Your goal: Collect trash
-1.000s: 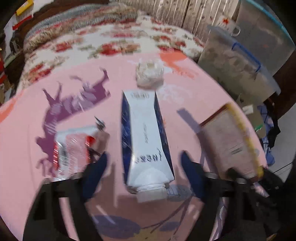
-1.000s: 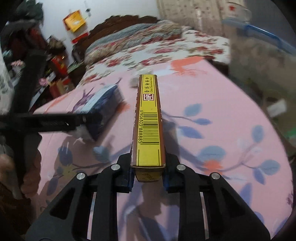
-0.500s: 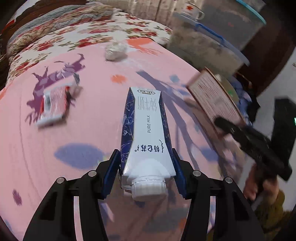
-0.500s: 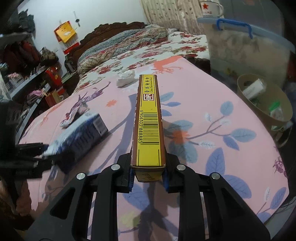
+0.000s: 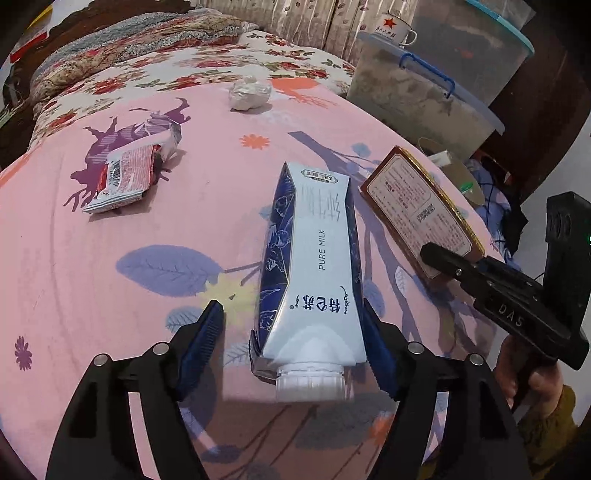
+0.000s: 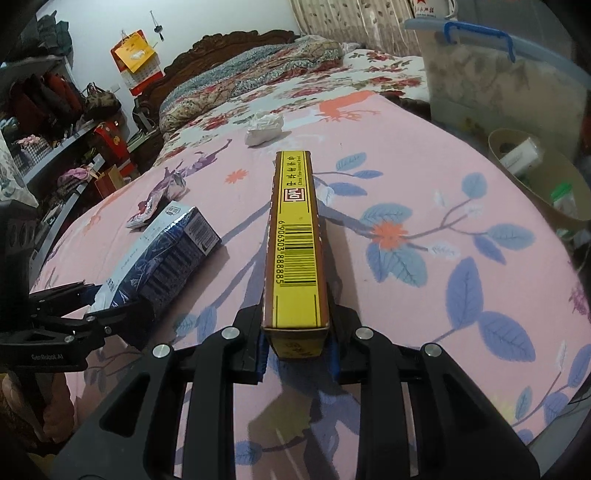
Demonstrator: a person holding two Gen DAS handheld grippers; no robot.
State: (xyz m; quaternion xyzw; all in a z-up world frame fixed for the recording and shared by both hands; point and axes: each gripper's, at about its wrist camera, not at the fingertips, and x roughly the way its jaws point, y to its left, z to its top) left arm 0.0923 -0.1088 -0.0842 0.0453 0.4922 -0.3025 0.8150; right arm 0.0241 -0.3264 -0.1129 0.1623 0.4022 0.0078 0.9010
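Observation:
A blue and white milk carton (image 5: 314, 273) lies on the pink bedspread (image 5: 110, 295), cap towards me. My left gripper (image 5: 295, 347) is open around it; the right finger touches the carton, the left finger stands clear. The carton also shows in the right wrist view (image 6: 162, 258). My right gripper (image 6: 297, 350) is shut on a flat brown and yellow box (image 6: 297, 240), held on edge above the bed; the box also shows in the left wrist view (image 5: 421, 210). A red and silver wrapper (image 5: 125, 177) and a crumpled white tissue (image 5: 249, 94) lie farther back.
A brown round bin (image 6: 535, 177) with trash in it stands right of the bed. A clear storage box with a blue lid (image 5: 424, 96) and a mug (image 5: 395, 27) on it stand behind the bin. A floral quilt (image 5: 166, 48) covers the far bed.
The left gripper held the milk carton half a second ago; now its fingers have opened and the carton lies on the bedspread. The right gripper keeps the box and has moved little.

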